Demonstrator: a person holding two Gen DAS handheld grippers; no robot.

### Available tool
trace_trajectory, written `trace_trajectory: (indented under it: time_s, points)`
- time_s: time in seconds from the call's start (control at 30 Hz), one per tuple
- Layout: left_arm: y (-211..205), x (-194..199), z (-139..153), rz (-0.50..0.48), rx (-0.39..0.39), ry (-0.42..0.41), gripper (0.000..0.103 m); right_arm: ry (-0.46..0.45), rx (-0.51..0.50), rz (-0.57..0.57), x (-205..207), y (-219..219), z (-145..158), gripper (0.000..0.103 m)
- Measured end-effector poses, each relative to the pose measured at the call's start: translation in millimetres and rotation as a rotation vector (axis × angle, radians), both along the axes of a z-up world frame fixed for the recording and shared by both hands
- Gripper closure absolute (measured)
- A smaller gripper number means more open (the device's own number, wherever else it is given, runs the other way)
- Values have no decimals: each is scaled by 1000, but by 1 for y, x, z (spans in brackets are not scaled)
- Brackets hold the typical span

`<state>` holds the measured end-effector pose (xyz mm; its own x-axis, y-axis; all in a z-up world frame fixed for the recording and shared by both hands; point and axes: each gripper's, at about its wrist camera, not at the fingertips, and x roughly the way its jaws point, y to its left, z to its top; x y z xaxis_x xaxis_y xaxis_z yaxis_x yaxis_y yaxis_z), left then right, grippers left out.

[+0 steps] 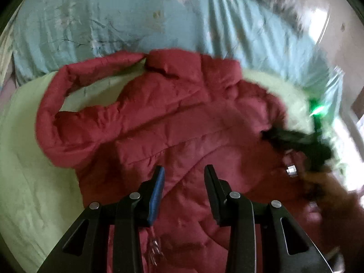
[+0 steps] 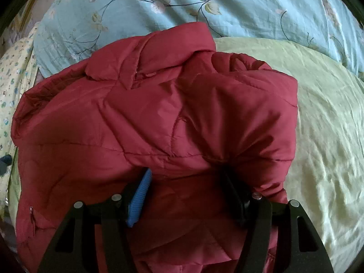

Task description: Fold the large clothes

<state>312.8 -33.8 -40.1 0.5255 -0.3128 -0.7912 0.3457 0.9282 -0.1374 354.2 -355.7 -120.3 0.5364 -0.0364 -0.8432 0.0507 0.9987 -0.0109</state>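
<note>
Jaws of the left gripper [image 1: 184, 170] stand apart above the red padded jacket [image 1: 163, 122], nothing between their pads and no cloth touching them. Jaws of the right gripper [image 2: 185, 177] are clamped on a thick bunched fold of that same jacket [image 2: 145, 118]; the blue pad presses one side and the black finger on the other side is sunk into the fabric, which puckers around it.

From the left wrist view the jacket lies spread on a pale green sheet [image 1: 29, 182] on the bed, collar toward the far side, one sleeve [image 1: 56, 100] curving out in a loop to the left of the picture. Beyond it lies a light blue floral quilt [image 1: 102, 22]. At the right of that view the right gripper [image 1: 300, 141] shows as a dark blur at the jacket's edge.

From the right wrist view the held part of the jacket is doubled over the body, its collar [image 2: 145, 59] just short of the blue quilt [image 2: 250, 6], green sheet [image 2: 318, 136] bare to the right.
</note>
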Motion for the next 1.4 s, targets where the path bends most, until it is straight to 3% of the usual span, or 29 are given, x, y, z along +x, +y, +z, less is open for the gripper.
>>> trace_trajectory:
  time_s: [0.13, 0.23, 0.33, 0.4, 0.5, 0.63, 0.83, 1.07, 1.4]
  points:
    - [-15, 28, -48, 35, 97, 65, 66, 4, 20, -17, -6, 2, 6, 38]
    - [-15, 37, -61, 53, 51, 80, 66, -41, 35, -7, -18, 12, 29, 37]
    - [-23, 40, -63, 53, 65, 72, 66, -92, 13, 42, -27, 27, 45, 38]
    - [-27, 40, -65, 48, 75, 64, 66, -66, -54, 44, -22, 33, 40, 36]
    - [-22, 35, -65, 37, 76, 47, 66, 62, -102, -6, -8, 20, 6, 33]
    - [-25, 33, -75, 20, 103, 16, 66, 58, -95, -6, -6, 12, -5, 33]
    - [-4, 5, -50, 46, 108, 29, 66, 28, -41, -24, -15, 10, 14, 31]
    - [11, -21, -13, 92, 139, -36, 53, -50, 84, -6, -53, 14, 50, 31]
    - [19, -29, 17, 155, 221, -74, 52, -30, 196, 8, -88, 27, 53, 31]
